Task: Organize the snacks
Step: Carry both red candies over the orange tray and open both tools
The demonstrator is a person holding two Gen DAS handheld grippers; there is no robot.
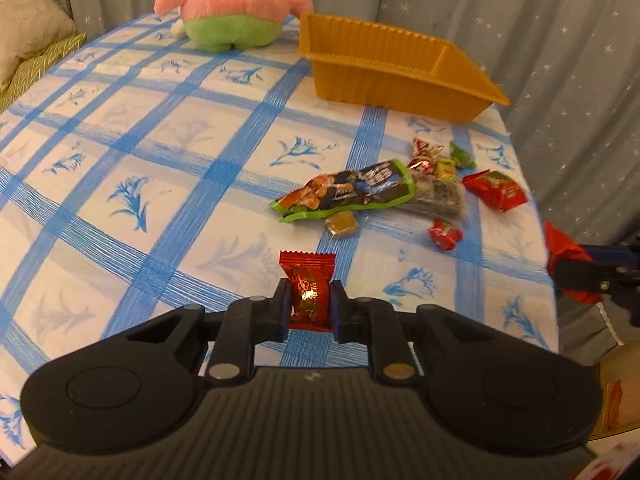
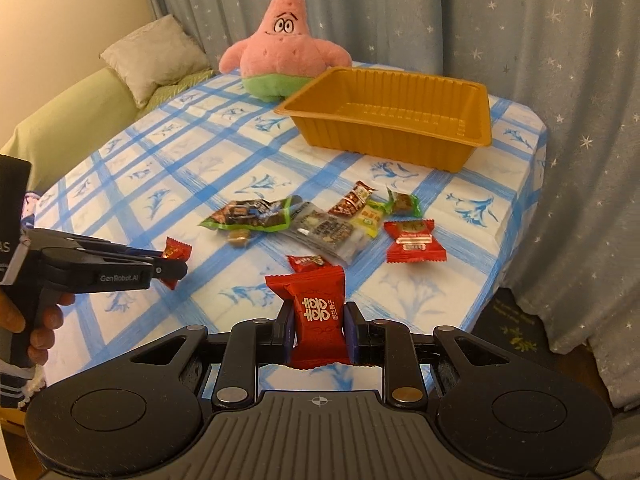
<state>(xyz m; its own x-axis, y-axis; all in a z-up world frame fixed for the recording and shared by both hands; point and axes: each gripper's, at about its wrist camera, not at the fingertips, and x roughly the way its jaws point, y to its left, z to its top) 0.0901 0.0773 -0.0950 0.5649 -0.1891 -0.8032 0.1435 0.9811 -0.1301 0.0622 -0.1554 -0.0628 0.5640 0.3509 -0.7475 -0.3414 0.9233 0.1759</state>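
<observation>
Snacks lie in a loose cluster (image 2: pixel 332 220) at the centre of the right wrist view, on the blue-checked tablecloth (image 2: pixel 160 184). Only that view shows inside the gold tray (image 2: pixel 400 136) at upper right: nothing in it. The left gripper (image 1: pixel 310 296) pinches a shiny red candy (image 1: pixel 308 280); the right gripper (image 2: pixel 318 322) clamps a red packet (image 2: pixel 316 312) printed in white. A pink star plush (image 2: pixel 284 48) sits behind the tray, with a cushion (image 2: pixel 154 56) at upper left.
</observation>
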